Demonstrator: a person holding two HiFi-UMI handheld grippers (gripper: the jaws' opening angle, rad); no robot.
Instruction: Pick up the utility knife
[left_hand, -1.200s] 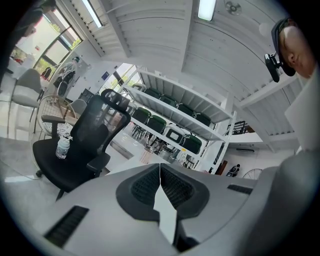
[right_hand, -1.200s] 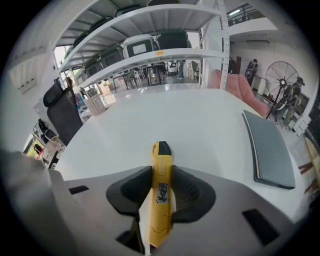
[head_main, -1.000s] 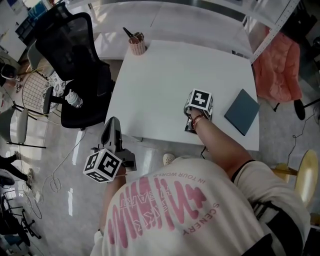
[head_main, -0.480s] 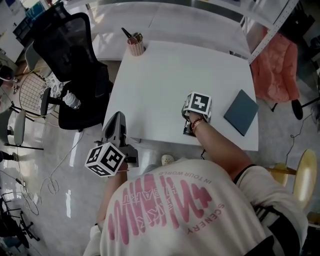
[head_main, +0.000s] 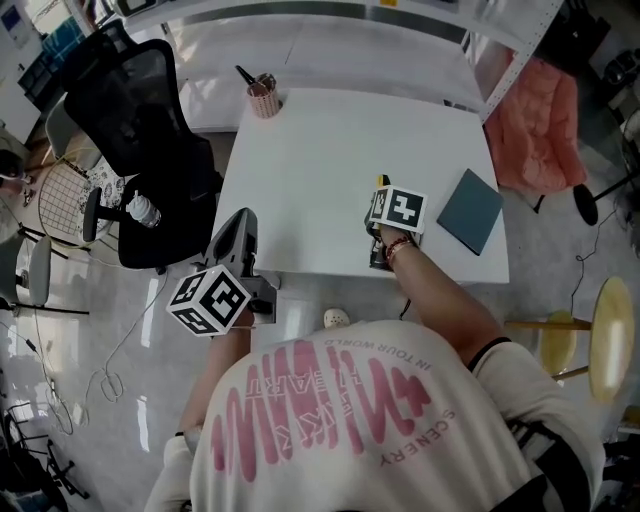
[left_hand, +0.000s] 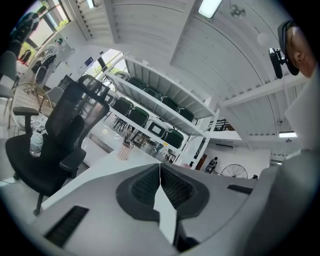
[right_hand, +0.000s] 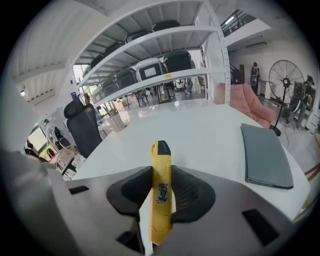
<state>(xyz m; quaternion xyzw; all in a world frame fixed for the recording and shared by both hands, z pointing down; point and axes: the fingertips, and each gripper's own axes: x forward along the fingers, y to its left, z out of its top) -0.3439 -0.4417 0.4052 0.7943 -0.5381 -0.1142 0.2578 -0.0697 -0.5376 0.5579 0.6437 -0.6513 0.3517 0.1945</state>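
Utility knife (right_hand: 161, 192): clamped between the pads of the right hand-held gripper (right_hand: 161, 176), jaws partly closed on its flat sides. It sits over the near edge of the tabletop (right_hand: 200, 130), tip pointing out past the jaws and, by my reading, clear of the surface.

Left hand-held gripper (left_hand: 160, 181): jaws together, nothing in them, out beyond the tabletop's near-left corner.

Step in hand, as I judge it: the lift.
- Raise straight; no tilt that lets the knife pivot between the pads.
- Grip is near mid-body, balance looks fair, but the faces are slim plastic, so keep the squeeze steady.
- Stay well apart from the grey-blue notebook (right_hand: 265, 155) at the right.

Knife's look: long, narrow yellow body with a black cap at the far end. Dark print on the upper face, notched segments toward the rear. No blade visible.
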